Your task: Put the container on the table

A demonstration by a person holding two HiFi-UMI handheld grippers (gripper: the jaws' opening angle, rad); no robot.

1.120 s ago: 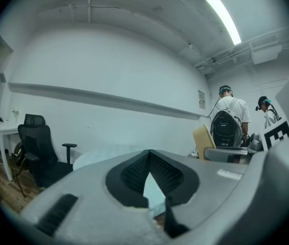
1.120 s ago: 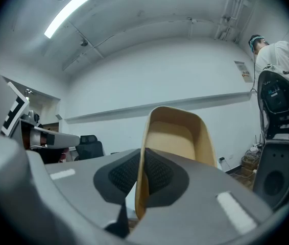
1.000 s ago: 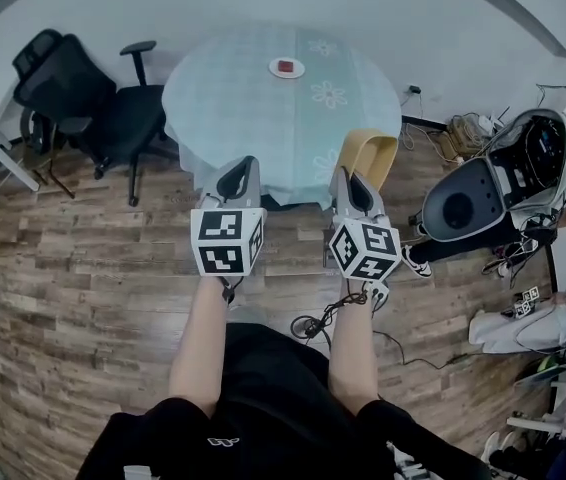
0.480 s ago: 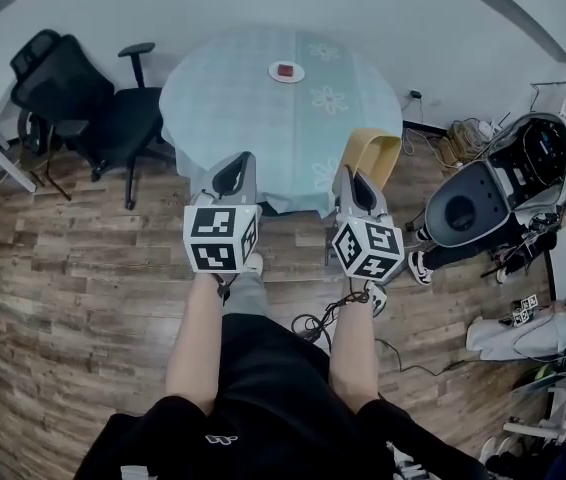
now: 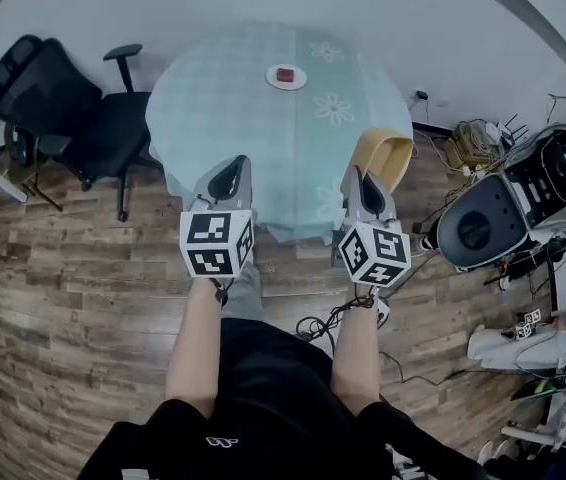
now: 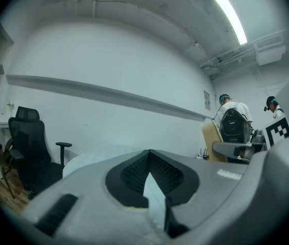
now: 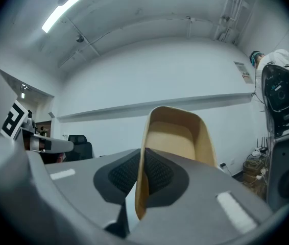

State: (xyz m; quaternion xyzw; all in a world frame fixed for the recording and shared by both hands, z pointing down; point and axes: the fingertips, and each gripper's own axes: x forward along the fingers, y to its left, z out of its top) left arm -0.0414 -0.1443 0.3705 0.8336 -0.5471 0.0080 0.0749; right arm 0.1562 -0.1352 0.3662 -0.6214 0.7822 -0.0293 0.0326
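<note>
Head view, items as found:

- Bench [image 5: 233, 108]: round, under a pale blue cloth printed with flowers, standing on a wooden floor [image 5: 73, 268].
- White saucer [image 5: 285, 76]: near the far middle of the bench, carrying a small red item [image 5: 285, 74] that I could not identify.
- Black office chair [image 5: 58, 103]: on the floor to the left of the bench, close beside it.
- My left gripper [image 5: 225, 175]: held at the near edge of the bench. In the left gripper view it [image 6: 148, 156] was closed, jaw tips meeting with nothing between them, and the blue cloth showed through the slit below.
- My right gripper [image 5: 367, 184]: held beside the left one, at the near right edge of the bench.
- Container [image 5: 383, 156]: tan, open-topped with rounded corners, gripped by my right gripper and held off the bench top at its near right edge. In the right gripper view my gripper [image 7: 140, 160] was closed on one side wall of the container [image 7: 177, 142], which stood on edge with its hollow facing the camera.
</note>
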